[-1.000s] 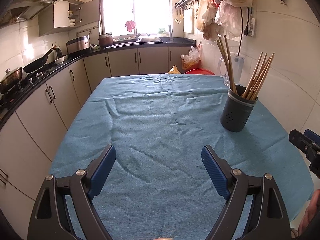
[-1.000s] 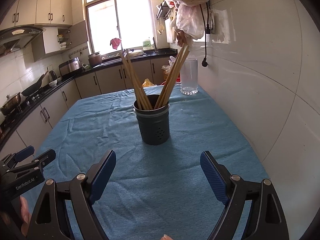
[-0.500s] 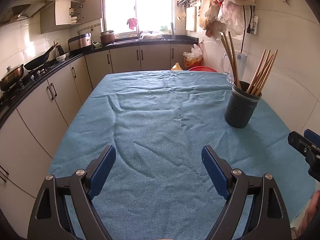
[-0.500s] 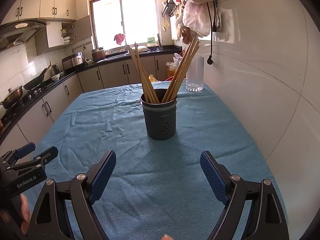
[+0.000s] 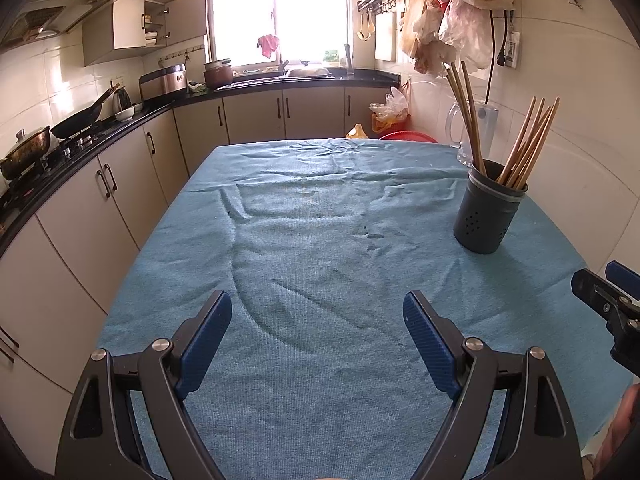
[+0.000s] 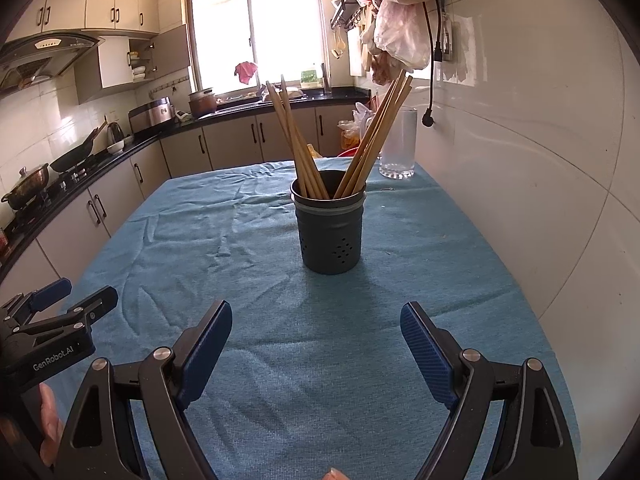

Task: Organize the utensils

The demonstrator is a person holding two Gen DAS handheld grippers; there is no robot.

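Note:
A dark grey perforated utensil holder (image 6: 330,229) stands upright on the blue tablecloth (image 6: 280,320), with several wooden chopsticks (image 6: 374,138) leaning in two bunches inside it. My right gripper (image 6: 316,330) is open and empty, a short way in front of the holder. In the left wrist view the holder (image 5: 489,208) sits at the right, and my left gripper (image 5: 317,320) is open over bare cloth (image 5: 304,248), empty. The right gripper's tip (image 5: 600,292) shows at that view's right edge.
A clear glass pitcher (image 6: 397,144) stands behind the holder near the white tiled wall (image 6: 520,160). Plastic bags (image 6: 396,20) hang above it. Counters with a wok (image 5: 76,120) and pots run along the left. A hand (image 6: 50,420) holds the left gripper (image 6: 60,320).
Both views have drawn back and tilted slightly, so the holder sits a little farther and higher in frame. Both grippers stay open and empty.

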